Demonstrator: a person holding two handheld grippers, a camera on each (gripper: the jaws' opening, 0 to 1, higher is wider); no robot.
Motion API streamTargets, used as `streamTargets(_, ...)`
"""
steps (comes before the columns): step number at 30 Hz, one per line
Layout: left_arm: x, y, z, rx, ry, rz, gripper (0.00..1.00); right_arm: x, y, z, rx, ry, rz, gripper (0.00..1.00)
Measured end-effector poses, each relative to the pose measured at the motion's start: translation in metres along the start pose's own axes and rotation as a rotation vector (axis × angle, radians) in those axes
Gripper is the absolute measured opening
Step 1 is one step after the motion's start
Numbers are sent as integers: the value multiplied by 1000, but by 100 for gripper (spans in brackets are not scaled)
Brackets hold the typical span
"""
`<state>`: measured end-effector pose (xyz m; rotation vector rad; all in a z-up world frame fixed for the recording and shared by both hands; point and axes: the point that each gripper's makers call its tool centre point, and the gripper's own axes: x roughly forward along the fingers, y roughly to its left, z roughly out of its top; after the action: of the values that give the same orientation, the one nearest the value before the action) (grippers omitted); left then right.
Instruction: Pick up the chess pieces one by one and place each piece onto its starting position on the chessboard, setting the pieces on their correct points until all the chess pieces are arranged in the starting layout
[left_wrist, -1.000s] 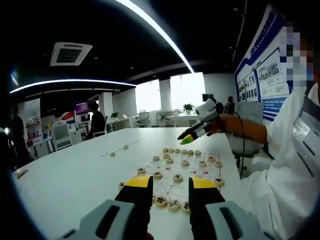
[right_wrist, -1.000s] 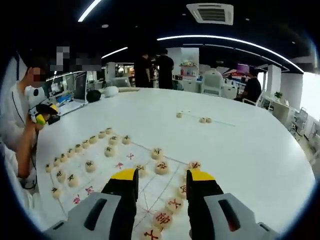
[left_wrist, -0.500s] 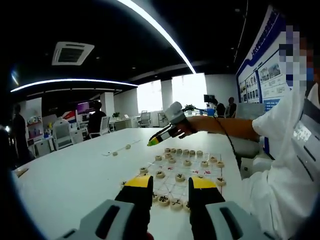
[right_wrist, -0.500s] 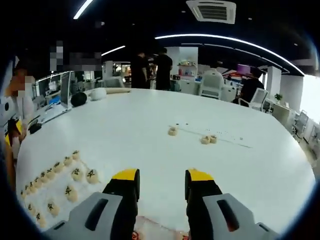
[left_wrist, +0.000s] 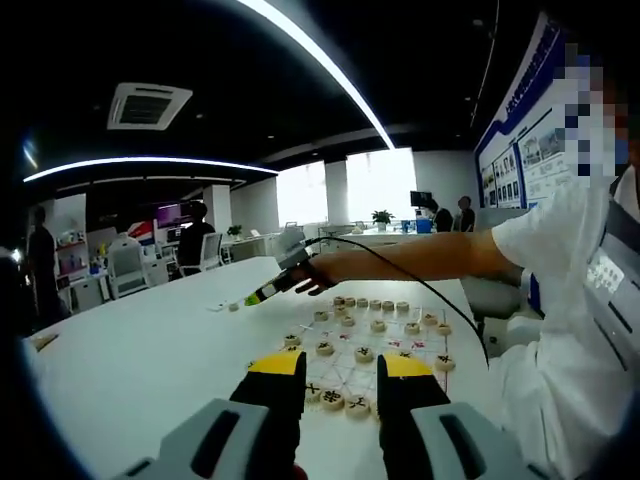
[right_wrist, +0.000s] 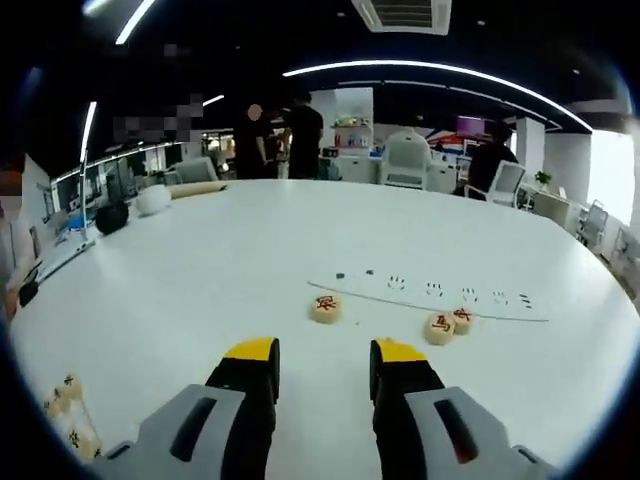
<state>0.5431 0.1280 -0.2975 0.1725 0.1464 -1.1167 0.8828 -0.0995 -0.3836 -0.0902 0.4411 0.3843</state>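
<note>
A paper chessboard (left_wrist: 388, 342) lies on the white table (left_wrist: 150, 360), with round wooden pieces such as one (left_wrist: 326, 348) set along its rows. My left gripper (left_wrist: 341, 372) hovers open at the board's near edge, nothing between its yellow-tipped jaws. The right gripper (left_wrist: 256, 297) reaches in on a person's arm, past the board's far left side. In the right gripper view, my right gripper (right_wrist: 323, 362) is open above the table. Three loose pieces lie just ahead: one (right_wrist: 325, 308) between the jaw lines, a touching pair (right_wrist: 448, 324) to the right.
A person in a white coat (left_wrist: 590, 330) sits at the table's right side. A thin marked strip (right_wrist: 430, 292) lies beyond the loose pieces. A dark object (right_wrist: 112, 215) and a white one (right_wrist: 152, 200) sit at the far table edge. People and chairs stand behind.
The right gripper has swung away from the board across the table to the three loose pieces, which now sit close ahead of it. The left gripper has held still.
</note>
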Motion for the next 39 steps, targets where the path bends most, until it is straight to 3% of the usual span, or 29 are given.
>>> streamTargets(5, -1, 2, 0, -2, 0, 8, 30, 26, 3, 2, -10, 2, -17, 37)
streamTargets(12, -1, 3, -2, -4, 1, 7, 30, 46, -1, 3, -36, 22, -44, 35)
streamTargets(17, -2, 8, -2, -11, -1, 25, 30, 50, -4, 5, -44, 11, -66, 19)
streamTargets(22, -4, 11, -2, -21, -8, 37, 30, 48, -8, 7, -68, 17, -55, 19)
streamTargets(26, -2, 9, -3, -20, -5, 28, 30, 26, 2, 11, -59, 10, -6, 19)
streamTargets(31, 0, 6, -2, -15, -2, 22, 30, -29, 21, 12, -69, -11, 42, 19)
streamTargets(33, 1, 4, -1, -11, -2, 18, 30, -45, 21, 22, -8, -55, 75, 19)
streamTargets(36, 1, 3, 0, -7, -3, 18, 30, -92, 25, 21, 30, -87, 109, 19)
streamTargets(39, 1, 3, 1, -6, -4, 22, 30, -133, 28, 16, -40, -95, 133, 19)
